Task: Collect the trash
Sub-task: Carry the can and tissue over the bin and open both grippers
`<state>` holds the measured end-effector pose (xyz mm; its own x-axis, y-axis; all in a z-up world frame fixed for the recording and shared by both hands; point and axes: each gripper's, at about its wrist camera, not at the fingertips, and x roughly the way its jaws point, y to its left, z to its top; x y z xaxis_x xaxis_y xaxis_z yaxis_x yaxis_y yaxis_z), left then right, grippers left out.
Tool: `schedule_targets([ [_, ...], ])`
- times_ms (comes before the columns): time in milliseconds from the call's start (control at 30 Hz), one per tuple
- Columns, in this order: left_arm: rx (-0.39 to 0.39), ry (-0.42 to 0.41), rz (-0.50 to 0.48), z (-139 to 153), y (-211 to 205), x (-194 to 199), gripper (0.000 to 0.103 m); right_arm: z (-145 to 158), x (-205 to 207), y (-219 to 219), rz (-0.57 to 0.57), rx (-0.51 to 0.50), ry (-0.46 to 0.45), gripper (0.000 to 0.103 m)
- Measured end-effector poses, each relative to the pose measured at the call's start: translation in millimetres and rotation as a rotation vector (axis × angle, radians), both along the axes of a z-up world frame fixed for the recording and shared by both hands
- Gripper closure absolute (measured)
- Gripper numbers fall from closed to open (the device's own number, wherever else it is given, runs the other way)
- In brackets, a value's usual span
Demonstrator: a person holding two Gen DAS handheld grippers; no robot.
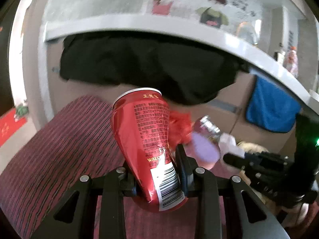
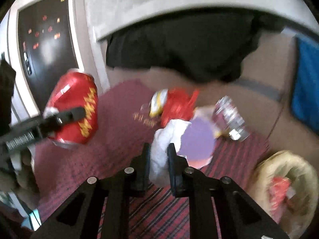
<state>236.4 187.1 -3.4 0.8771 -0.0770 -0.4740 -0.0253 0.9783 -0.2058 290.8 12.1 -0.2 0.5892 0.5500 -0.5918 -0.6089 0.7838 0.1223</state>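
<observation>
My left gripper (image 1: 154, 159) is shut on a dented red drink can (image 1: 143, 131), held tilted above a red striped mat (image 1: 59, 149). In the right wrist view the same can (image 2: 75, 103) hangs at the left. My right gripper (image 2: 158, 147) is shut on a crumpled white paper (image 2: 161, 155). The paper (image 1: 229, 141) also shows at the right of the left wrist view. Beyond it on the mat lie a red wrapper (image 2: 175, 103), a purple disc (image 2: 197, 139) and a crushed silver and purple bottle (image 2: 231, 117).
A beige plastic bag (image 2: 283, 187) with red scraps inside sits at the lower right. A black cloth (image 2: 179, 45) hangs under a white tabletop edge (image 2: 179, 6) behind the mat. A blue towel (image 2: 307, 83) hangs at the right over a brown cardboard wall (image 2: 259, 91).
</observation>
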Motion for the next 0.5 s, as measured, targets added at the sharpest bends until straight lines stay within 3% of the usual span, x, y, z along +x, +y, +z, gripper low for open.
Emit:
schedule_targets([
  [267, 0.036, -0.083, -0.11, 26, -86, 17, 0.071, 64, -5, -83, -0.134, 0.065, -0.175, 0.088],
  [500, 0.065, -0.131, -0.193, 33, -166, 34, 0.071, 70, -11, -160, -0.269, 0.055, -0.232, 0.088],
])
